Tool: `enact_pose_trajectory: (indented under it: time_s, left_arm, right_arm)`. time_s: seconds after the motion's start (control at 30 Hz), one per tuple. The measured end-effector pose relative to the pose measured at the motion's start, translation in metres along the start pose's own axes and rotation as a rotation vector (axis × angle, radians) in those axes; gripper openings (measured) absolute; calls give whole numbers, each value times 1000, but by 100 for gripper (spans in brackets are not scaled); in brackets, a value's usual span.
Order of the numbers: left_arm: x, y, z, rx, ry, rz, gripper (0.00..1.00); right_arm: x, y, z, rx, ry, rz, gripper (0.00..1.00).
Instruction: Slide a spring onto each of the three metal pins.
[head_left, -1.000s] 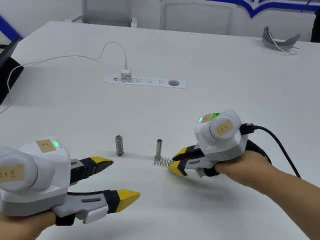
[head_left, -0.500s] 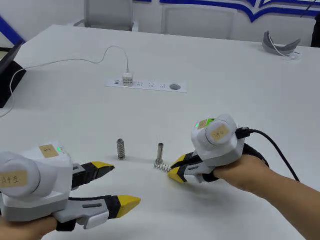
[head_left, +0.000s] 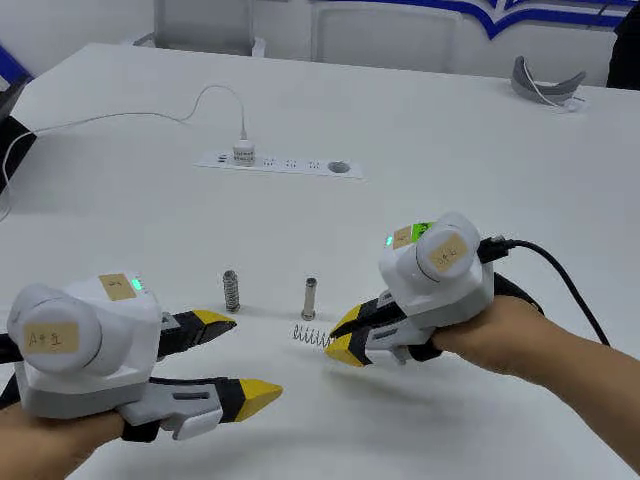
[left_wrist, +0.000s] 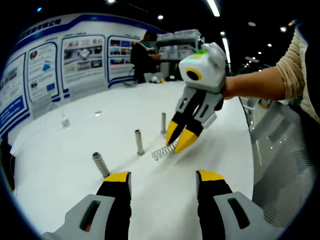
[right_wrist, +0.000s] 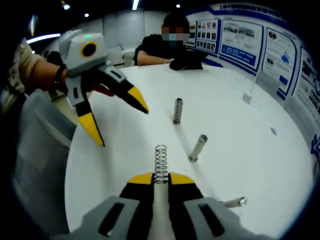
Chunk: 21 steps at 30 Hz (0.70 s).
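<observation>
Right gripper (head_left: 340, 340) is clamped on a spring (head_left: 310, 336) — one end pinched between the yellow tips, the rest of the coil poking out free, low over the white table (head_left: 450, 170). In the head view two pins stand just ahead of it. There's a bare pin (head_left: 309, 297) right beside the spring's free end, and to its left a sprung pin (head_left: 231, 290) with a coil already round its shaft.

Over to the left gripper view, and the row runs to three. The sprung pin (left_wrist: 101, 164) is nearest and the bare pin (left_wrist: 139, 142) sits in the middle. A third pin (left_wrist: 163, 123), bare as well, stands upright close behind the right gripper (left_wrist: 181, 137). From here the spring (left_wrist: 164, 150) slants down toward the tabletop near the bare pin's foot; whether its end touches, I can't tell.

Right gripper view now. The spring (right_wrist: 160, 162) runs straight out from its own closed tips as thin silvery wire, evenly wound, with open turns. The bare pin (right_wrist: 197, 148) is just to its right, the sprung pin (right_wrist: 177, 110) farther on, and the third pin (right_wrist: 234, 202) sits down by the lower right edge.

Left gripper (head_left: 238, 358) — jaws spread wide, nothing between them, held low at the near left with its upper tip near the sprung pin. A power strip (head_left: 280, 163) with a white plug lies well back on the table.
</observation>
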<state>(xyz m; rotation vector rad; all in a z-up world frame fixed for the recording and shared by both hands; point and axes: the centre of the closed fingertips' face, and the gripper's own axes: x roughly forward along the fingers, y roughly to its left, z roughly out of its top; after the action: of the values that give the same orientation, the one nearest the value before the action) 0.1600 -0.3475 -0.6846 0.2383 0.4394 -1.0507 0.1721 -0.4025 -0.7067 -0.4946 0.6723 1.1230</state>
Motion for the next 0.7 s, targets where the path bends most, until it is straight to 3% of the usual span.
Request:
enact_pose_trajectory:
  time_s: [0.4, 0.7]
  left_arm:
    - [8, -11, 7, 114, 6, -56, 38]
    - [8, -26, 5, 200, 20, -101, 23]
  right_arm:
    - [-12, 31, 19, -122, 2, 113, 12]
    - [-12, 44, 19, -182, 50, 160, 12]
